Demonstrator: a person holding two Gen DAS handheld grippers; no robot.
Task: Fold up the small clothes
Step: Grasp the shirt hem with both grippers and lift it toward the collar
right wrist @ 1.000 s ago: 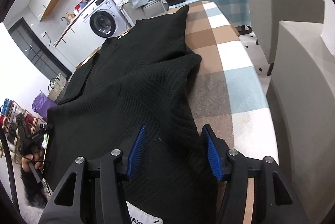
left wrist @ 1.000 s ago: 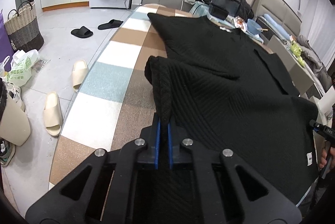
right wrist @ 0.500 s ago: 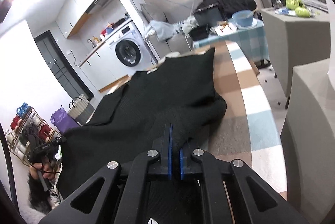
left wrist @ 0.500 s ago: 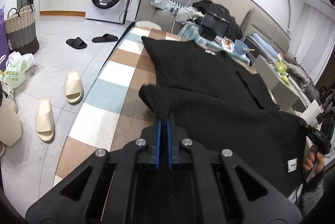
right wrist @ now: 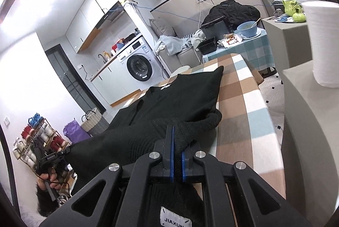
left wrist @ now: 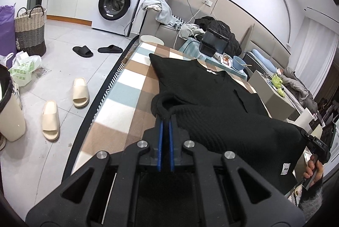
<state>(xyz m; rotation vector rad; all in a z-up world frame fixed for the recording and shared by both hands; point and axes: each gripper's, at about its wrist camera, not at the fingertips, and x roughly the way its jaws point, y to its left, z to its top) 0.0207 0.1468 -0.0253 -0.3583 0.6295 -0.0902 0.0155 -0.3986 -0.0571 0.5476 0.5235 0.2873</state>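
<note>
Raised since before, black garment (left wrist: 222,112) hem, right gripper (right wrist: 177,142) newly clamped

Both cams sit right behind their tool, angled slightly down along the checked counter (left wrist: 131,87), super close to the black sweater (left wrist: 222,104). Left one looks from the left edge, right from the right edge; both catch the washing machine (right wrist: 138,67).

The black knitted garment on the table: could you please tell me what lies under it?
Under the black knitted garment lies a checked brown, white and blue tablecloth, showing along both sides. The covered middle part cannot be seen.
</note>
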